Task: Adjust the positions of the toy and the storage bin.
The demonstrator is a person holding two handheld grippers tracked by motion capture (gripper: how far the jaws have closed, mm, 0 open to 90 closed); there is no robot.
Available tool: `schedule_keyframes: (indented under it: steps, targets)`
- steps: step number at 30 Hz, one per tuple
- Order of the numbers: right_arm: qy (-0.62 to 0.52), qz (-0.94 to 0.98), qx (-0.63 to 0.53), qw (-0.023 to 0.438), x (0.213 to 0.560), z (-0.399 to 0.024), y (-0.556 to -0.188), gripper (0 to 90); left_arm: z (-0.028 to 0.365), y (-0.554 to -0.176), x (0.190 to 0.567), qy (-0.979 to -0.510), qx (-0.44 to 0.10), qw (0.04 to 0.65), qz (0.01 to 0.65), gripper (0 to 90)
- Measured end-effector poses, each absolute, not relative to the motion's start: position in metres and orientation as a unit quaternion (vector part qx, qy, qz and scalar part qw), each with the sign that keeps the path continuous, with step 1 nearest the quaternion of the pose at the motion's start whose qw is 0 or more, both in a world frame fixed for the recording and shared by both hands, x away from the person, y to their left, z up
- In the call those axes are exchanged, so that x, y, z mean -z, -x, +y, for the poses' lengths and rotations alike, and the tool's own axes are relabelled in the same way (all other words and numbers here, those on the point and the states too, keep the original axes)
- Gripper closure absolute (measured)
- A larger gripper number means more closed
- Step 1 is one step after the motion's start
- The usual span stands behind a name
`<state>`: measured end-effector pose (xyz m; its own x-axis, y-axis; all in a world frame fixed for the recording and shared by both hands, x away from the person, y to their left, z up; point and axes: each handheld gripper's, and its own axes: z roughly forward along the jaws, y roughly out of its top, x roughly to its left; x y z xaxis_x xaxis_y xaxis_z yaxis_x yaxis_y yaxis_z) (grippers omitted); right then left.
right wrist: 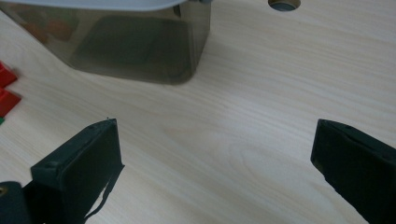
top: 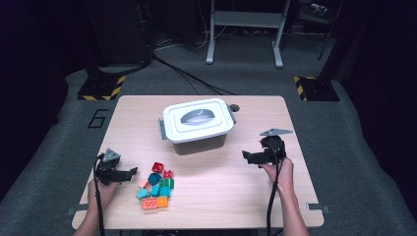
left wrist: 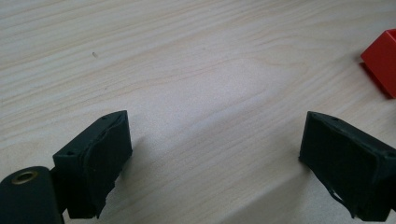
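A translucent grey box [top: 197,128] with a white clip-on lid and grey handle stands at the table's middle back; its smoky wall [right wrist: 135,44] shows in the right gripper view. A pile of several coloured toy bricks [top: 156,186] lies near the front left. My left gripper [top: 133,172] rests low just left of the pile, open with nothing between its jaws [left wrist: 215,158]; a red brick [left wrist: 383,60] sits ahead at its right. My right gripper [top: 246,156] hovers right of the box, pointing left toward it, open and empty [right wrist: 215,163].
The light wooden table [top: 275,196] has a small round hole [top: 234,107] behind the box, also seen as a hole [right wrist: 283,4] in the right gripper view. Red bricks [right wrist: 7,88] lie at that view's left edge. A metal stand [top: 246,29] and cables lie on the floor beyond.
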<state>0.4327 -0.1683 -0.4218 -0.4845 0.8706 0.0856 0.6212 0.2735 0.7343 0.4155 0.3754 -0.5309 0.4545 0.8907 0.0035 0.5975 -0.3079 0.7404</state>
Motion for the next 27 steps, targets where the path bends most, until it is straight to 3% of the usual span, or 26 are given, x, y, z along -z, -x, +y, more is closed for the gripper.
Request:
schedule_keyframes:
  steps: [13, 16, 22, 27]
  targets:
    - [-0.473, 0.776, -0.377, 0.177, 0.397, -0.143, -0.470, 3.7, 0.375, -0.416, 0.530, -0.782, -0.207, 0.343, 0.478, 9.0]
    - [-0.472, 0.776, -0.380, 0.176, 0.394, -0.138, -0.479, 10.6, 0.375, -0.416, 0.530, -0.782, -0.207, 0.343, 0.478, 9.0]
    - [-0.472, 0.774, -0.384, 0.174, 0.388, -0.130, -0.496, 15.8, 0.375, -0.416, 0.530, -0.782, -0.207, 0.343, 0.477, 9.0]
    - [-0.471, 0.775, -0.379, 0.182, 0.385, -0.119, -0.508, 30.0, 0.375, -0.417, 0.530, -0.782, -0.206, 0.342, 0.478, 9.0]
